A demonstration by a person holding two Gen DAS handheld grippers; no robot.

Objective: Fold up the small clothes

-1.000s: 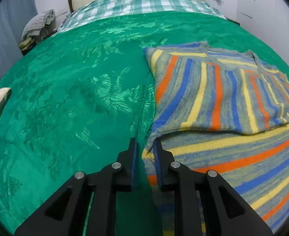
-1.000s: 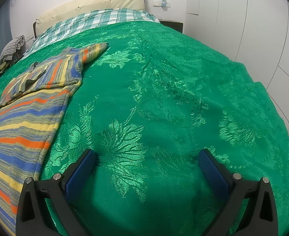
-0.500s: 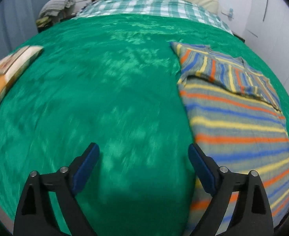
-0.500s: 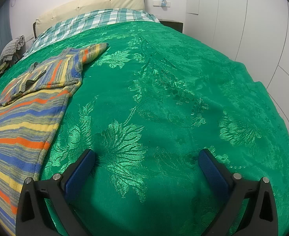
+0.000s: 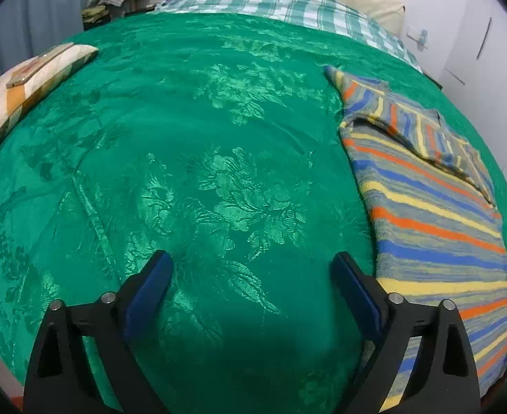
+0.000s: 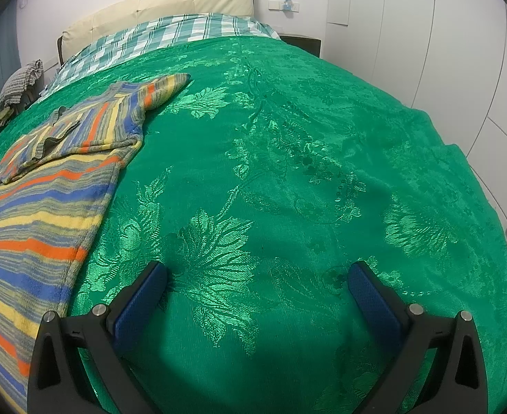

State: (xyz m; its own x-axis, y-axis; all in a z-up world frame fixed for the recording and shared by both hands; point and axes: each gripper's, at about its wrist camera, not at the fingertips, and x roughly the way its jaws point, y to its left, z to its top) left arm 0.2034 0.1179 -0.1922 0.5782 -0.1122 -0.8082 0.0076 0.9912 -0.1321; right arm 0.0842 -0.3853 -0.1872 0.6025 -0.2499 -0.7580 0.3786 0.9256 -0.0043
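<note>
Bed (image 5: 219, 138) is being covered by a green floral spread, the striped sweater (image 5: 433, 214) at right; left tongs (image 5: 251, 276) have just been opening, right tongs (image 6: 257, 286) are being held released, nothing between.

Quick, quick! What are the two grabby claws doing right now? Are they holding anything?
Left gripper: open, jaws just opened wide, holding nothing; the striped knitted sweater lies beside it.
Right gripper: open, holding nothing.

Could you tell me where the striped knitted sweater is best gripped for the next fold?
Probably the near hem corner of the striped knitted sweater, taken from its bare edge facing the open left gripper: it lies flat on the green bedspread, sleeves already folded in.
</note>
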